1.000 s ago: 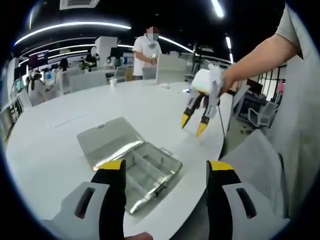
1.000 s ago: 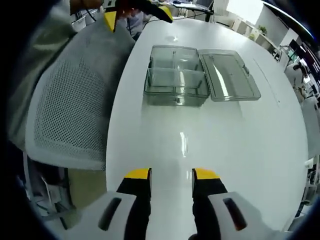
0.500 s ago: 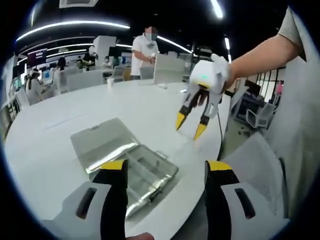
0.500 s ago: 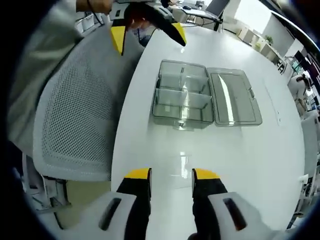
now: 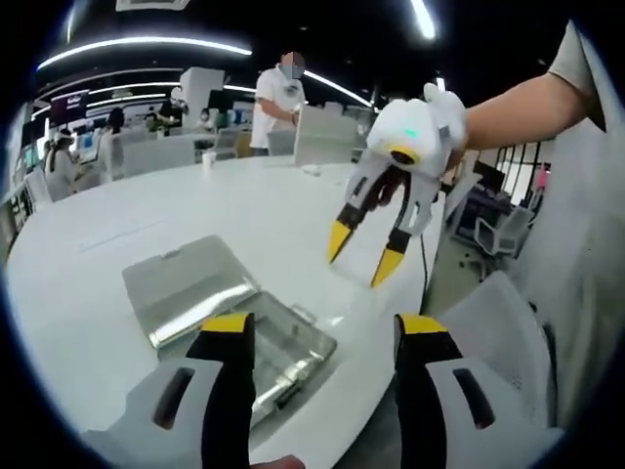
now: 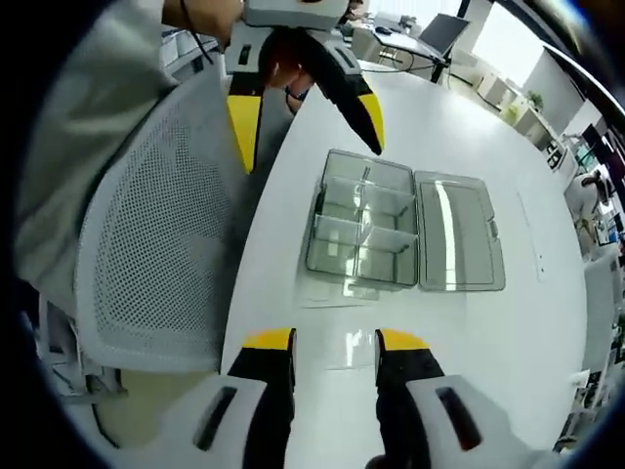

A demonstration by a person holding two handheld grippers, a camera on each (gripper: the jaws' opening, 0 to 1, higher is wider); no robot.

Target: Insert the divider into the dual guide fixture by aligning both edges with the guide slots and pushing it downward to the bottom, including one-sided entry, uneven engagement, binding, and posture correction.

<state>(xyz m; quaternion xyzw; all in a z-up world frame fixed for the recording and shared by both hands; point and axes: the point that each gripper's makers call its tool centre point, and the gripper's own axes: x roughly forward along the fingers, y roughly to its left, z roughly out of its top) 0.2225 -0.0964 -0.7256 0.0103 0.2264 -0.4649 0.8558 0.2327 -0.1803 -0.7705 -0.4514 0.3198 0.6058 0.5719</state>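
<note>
- A big white table spreads ahead of the left tool and under the right one
- Grey mesh chair just left of the right tool's tips, at the table edge
- Curved light strips on a dark ceiling
- Bright window far ahead to the right
- Desks and seated people far left
</note>
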